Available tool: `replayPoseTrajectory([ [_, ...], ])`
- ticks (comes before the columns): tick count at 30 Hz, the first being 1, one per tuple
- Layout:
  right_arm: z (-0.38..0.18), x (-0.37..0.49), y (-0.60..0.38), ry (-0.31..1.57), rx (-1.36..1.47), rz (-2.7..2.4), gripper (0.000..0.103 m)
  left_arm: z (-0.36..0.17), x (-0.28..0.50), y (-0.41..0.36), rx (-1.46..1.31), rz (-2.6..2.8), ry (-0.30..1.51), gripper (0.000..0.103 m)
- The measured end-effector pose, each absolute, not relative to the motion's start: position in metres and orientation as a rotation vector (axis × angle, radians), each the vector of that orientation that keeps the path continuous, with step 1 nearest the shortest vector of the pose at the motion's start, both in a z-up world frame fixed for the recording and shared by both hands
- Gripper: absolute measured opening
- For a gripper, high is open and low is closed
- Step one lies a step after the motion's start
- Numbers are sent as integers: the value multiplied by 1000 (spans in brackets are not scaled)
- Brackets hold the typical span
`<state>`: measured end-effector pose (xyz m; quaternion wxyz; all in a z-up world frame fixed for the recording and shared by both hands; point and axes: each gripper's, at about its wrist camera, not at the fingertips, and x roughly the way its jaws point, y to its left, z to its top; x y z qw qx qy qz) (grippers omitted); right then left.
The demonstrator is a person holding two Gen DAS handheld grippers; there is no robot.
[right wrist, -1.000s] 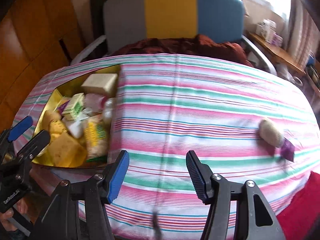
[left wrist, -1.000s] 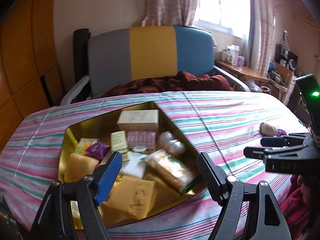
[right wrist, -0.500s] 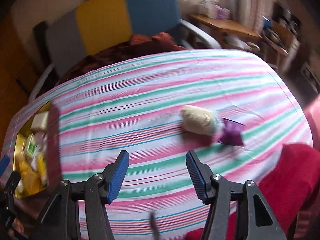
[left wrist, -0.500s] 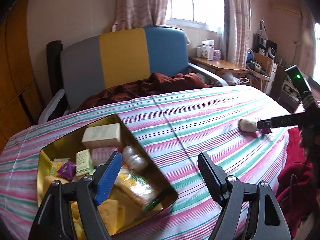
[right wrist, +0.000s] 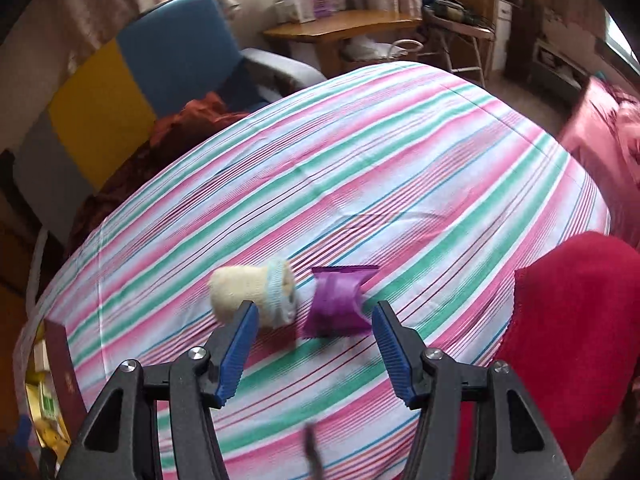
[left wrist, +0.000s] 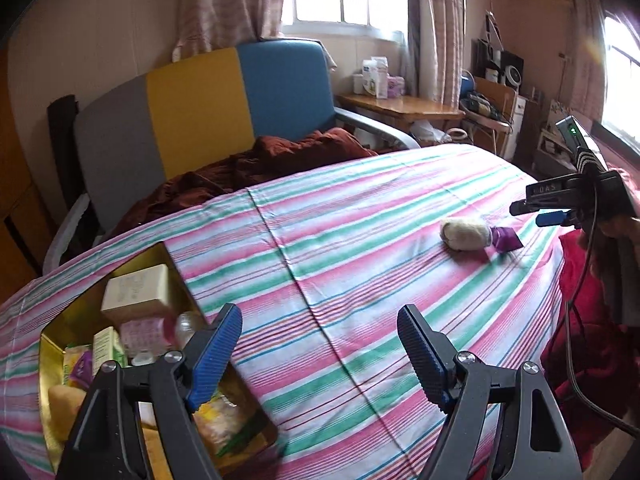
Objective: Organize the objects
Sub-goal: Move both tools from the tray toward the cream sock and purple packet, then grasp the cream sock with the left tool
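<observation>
Right wrist view is showing the right gripper (right wrist: 312, 334) gaping wide and empty — the purple packet (right wrist: 338, 300) is lying just ahead between its fingers, far nearer than the idle, open, empty left gripper (left wrist: 320, 354).

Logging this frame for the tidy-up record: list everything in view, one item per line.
Rolled sock: one, cream, on the striped sheet.
Packet: one, purple, right beside the sock.
Tin: one, gold, left on the sheet, full of boxes and packets.
Chair: one, grey, yellow, blue, behind the bed.
Side table: one, wooden, under the window.
Left gripper: open, empty.
Right gripper: open, facing the packet.
</observation>
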<state>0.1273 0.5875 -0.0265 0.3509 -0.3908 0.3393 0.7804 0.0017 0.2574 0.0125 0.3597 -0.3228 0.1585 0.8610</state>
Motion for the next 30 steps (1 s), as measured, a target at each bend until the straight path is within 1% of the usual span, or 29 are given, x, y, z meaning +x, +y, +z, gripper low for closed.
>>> replayPoseTrajectory([
  [1,-34,134,593,992,-986,2023,60,10,1,260,-838,2212,414,81],
  [2,-32,139,596,1035,-944,2038,60,6,0,265,-848,2205,425,81],
  [3,-28,144,598,1038,-894,2059,60,4,-1,268,-855,2202,432,81],
  [4,-25,148,598,1039,-848,2072,63,2,-2,272,-865,2196,436,81],
  [5,-26,151,599,1058,-839,2063,66,-1,-3,275,-875,2189,437,81],
  [6,-26,152,599,1073,-840,2061,66,-3,-4,278,-882,2185,438,81],
  [12,-24,150,598,1065,-822,2084,66,-20,-7,298,-946,2144,451,81],
  [19,-25,156,601,1099,-787,2089,66,-34,-12,321,-995,2101,479,81],
  [30,-28,158,603,1158,-751,2103,66,-41,-11,360,-976,2056,535,81],
])
